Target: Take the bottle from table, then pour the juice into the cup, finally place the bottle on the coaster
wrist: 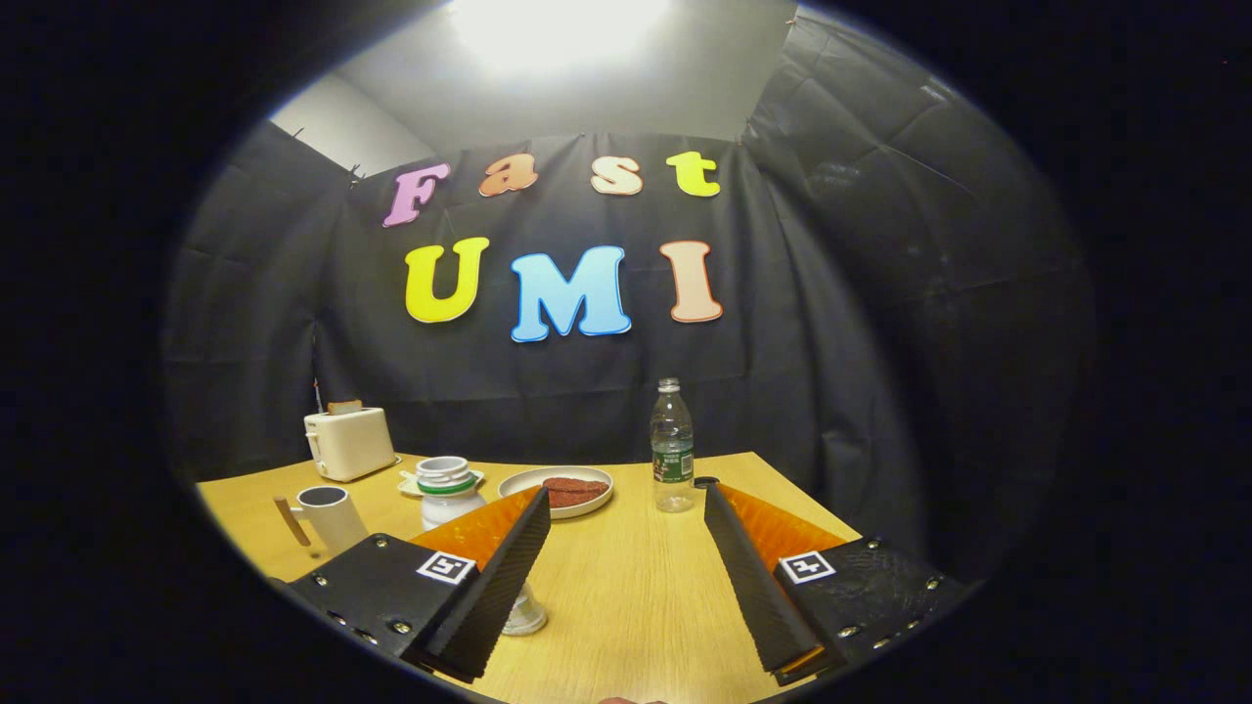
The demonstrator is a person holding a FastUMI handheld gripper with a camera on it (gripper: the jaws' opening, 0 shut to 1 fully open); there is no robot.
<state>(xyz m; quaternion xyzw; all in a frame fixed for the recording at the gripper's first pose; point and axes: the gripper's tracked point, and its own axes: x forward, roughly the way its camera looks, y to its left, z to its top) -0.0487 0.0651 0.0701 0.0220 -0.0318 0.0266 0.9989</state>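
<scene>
Clear plastic bottle (672, 446) upright; wooden table (626, 577); hand-held gripper (626, 504) open

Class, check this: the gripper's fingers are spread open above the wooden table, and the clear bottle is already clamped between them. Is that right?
Not quite. The gripper is open above the table, but the bottle is not clamped: it stands upright beyond the fingertips, untouched, as the gripper view shows.

A staged recording booth: black cloth walls (861, 323) around a wooden table (626, 577) set with kitchen props (toaster (349, 442), plate (556, 490)).
</scene>
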